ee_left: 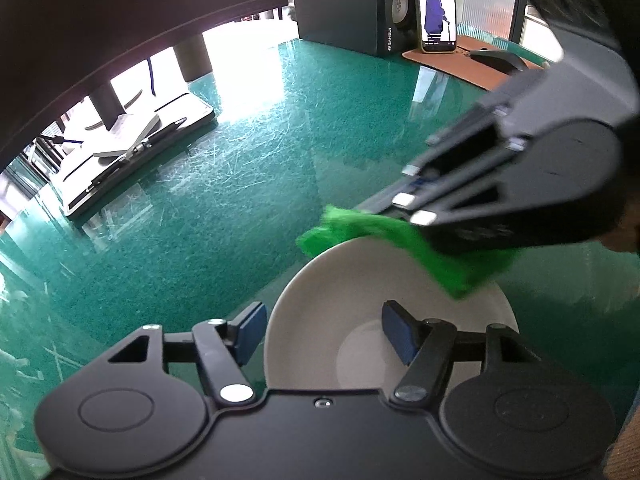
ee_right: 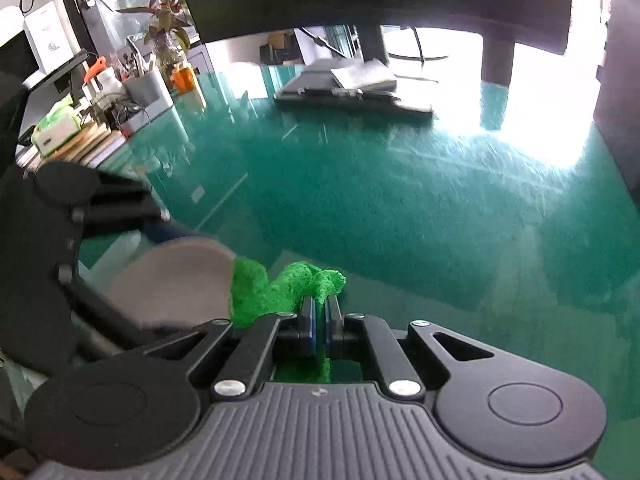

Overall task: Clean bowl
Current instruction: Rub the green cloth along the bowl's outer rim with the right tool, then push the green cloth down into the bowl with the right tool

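A white bowl (ee_left: 320, 320) sits on the green glass table (ee_left: 240, 200). My left gripper (ee_left: 324, 334) straddles its near left rim, one blue pad outside and one inside, with a gap showing between the pads and the wall. My right gripper (ee_right: 320, 312) is shut on a bright green cloth (ee_right: 288, 284) and presses it against the bowl's far rim. In the left wrist view the cloth (ee_left: 400, 240) drapes over that rim under the right gripper (ee_left: 384, 210). In the right wrist view the bowl (ee_right: 176, 276) is at the left, blurred, with the left gripper beside it.
A closed laptop with papers (ee_left: 136, 152) lies at the far left of the table. A black speaker (ee_left: 344, 4), a phone (ee_left: 436, 10) and a brown mat with a mouse (ee_left: 480, 64) stand at the back right. Desk clutter and a plant (ee_right: 120, 80) line the left edge.
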Demonstrator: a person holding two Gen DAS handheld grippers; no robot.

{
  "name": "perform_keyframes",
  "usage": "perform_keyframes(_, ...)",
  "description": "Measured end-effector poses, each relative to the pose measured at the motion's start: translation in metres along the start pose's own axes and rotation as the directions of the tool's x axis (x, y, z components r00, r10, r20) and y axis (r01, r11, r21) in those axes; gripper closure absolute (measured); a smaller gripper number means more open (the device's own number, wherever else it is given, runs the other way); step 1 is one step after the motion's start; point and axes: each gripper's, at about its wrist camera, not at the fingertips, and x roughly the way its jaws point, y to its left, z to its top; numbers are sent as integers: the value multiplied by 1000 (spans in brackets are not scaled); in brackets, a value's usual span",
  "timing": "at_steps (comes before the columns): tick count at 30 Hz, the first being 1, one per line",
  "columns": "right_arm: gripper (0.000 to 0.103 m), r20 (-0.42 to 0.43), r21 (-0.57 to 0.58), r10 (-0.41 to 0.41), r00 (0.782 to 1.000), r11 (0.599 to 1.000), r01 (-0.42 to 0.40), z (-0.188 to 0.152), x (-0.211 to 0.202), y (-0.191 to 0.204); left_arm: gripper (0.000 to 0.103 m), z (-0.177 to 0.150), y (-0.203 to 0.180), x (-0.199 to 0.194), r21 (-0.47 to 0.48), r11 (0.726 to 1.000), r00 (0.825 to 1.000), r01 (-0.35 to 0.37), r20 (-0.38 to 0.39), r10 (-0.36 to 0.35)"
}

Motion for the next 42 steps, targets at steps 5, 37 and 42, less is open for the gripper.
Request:
perform_keyframes(5,97,16,-49,43,999,998,-42,18,13,11,38,0,-1,-1,-6,1000,1000,-9,-3,9)
perform_keyframes(37,98,50,-369,103,993,926,-77,-4,-48,28,28,-17,18,-21,-232,973,999,4,39,6)
perform_keyframes(42,98,16,-451,133,991,885,-112,-2,-52,39,24,-18,22,-30,-243,970,999,-27,40,37)
